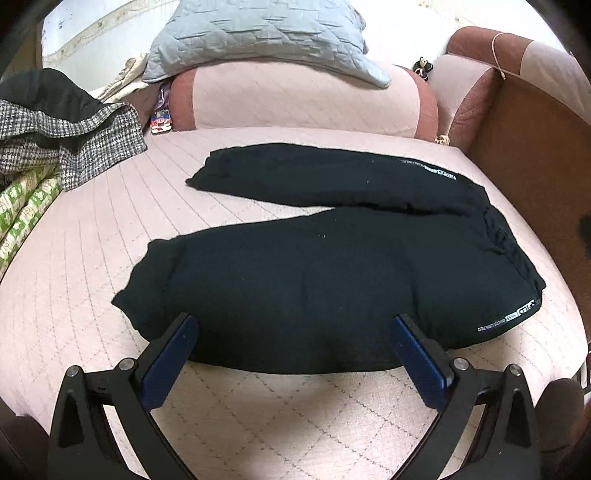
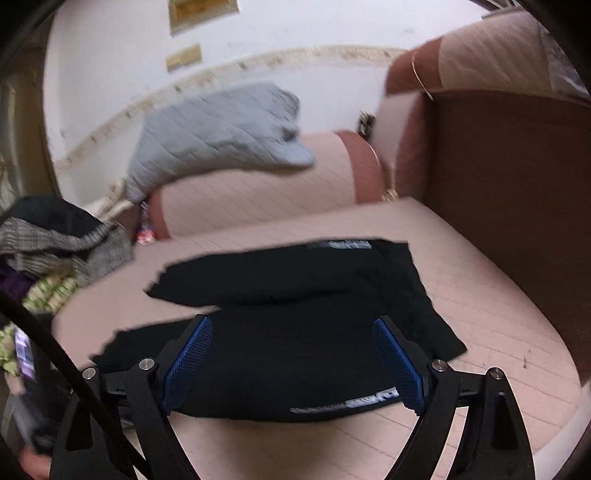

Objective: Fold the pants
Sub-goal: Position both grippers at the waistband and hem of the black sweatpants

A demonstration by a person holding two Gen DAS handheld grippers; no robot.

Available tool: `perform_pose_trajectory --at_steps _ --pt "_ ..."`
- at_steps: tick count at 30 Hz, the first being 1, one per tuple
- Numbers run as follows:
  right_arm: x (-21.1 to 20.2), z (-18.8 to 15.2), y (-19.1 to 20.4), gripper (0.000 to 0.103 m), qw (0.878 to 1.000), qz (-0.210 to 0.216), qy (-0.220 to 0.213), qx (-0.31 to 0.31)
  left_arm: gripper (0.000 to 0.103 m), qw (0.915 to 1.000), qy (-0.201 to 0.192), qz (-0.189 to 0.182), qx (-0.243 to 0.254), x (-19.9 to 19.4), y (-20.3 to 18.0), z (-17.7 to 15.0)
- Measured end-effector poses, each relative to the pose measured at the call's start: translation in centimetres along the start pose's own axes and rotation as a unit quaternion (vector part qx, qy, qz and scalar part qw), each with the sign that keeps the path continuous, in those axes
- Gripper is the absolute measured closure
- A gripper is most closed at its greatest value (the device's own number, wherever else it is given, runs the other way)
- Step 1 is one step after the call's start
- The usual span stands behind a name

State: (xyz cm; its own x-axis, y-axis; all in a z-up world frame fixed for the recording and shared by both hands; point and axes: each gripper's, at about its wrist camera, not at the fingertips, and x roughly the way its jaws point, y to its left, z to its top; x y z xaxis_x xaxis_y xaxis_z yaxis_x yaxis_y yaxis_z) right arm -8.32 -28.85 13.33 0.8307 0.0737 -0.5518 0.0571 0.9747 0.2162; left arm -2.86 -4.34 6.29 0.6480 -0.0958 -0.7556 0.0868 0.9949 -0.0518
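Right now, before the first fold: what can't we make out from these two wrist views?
- Pants: white lettering near the waist is too small to read in the left wrist view and blurred in the right wrist view.
- Clothes pile: cut off by the left edge in the left wrist view.
- Small packet behind the cushion: partly hidden, print unreadable.
- Right wrist view is motion-blurred; the grey quilt loses detail.
- Neither view shows the other tongs.

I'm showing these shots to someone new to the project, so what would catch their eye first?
The black pants stand out first, spread flat in the middle of the pale pink quilted sofa seat, their two legs splayed apart toward the left. Next come the blue-padded fingers of the left gripper, wide open at the near edge of the pants. A grey quilted cushion sits on top of the sofa back behind.
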Motion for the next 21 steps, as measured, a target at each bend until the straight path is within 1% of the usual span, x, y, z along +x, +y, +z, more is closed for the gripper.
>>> perform_pose_trajectory --at_steps 1,3,5,7,8,9,14,21 --pt "0.3 0.0 -0.1 0.011 1.000 -0.003 0.011 0.003 0.000 1.0000 0.001 -0.003 0.001 -0.2 0.1 0.2" --pt "1.2 -0.6 -0.7 0.011 1.000 -0.001 0.007 0.014 0.000 1.0000 0.002 -0.006 0.004 -0.4 0.1 0.3" --pt "0.9 -1.3 -0.2 0.011 1.000 -0.007 0.006 0.004 0.000 0.9999 0.001 -0.004 0.010 -0.5 -0.1 0.3" --pt "1.6 -1.9 0.2 0.011 1.000 -0.004 0.010 -0.001 0.000 0.9998 0.000 -0.003 0.017 -0.6 -0.3 0.2" --pt "2.0 -2.9 1.0 0.011 1.000 -0.003 0.014 -0.003 0.000 0.9998 0.000 -0.003 0.020 -0.6 -0.4 0.1" --pt "2.2 -3.2 1.3 0.011 1.000 -0.001 0.018 -0.012 0.000 0.9998 0.001 -0.002 0.022 -0.6 -0.4 0.1" --pt "2.9 -4.0 2.4 0.011 0.999 0.001 0.026 -0.035 0.000 0.9998 0.007 -0.004 0.018 -0.4 -0.4 0.0" --pt "3.7 -4.2 2.2 0.011 0.999 -0.007 0.041 -0.030 0.000 0.9999 0.011 -0.004 0.008 -0.1 0.1 0.1"
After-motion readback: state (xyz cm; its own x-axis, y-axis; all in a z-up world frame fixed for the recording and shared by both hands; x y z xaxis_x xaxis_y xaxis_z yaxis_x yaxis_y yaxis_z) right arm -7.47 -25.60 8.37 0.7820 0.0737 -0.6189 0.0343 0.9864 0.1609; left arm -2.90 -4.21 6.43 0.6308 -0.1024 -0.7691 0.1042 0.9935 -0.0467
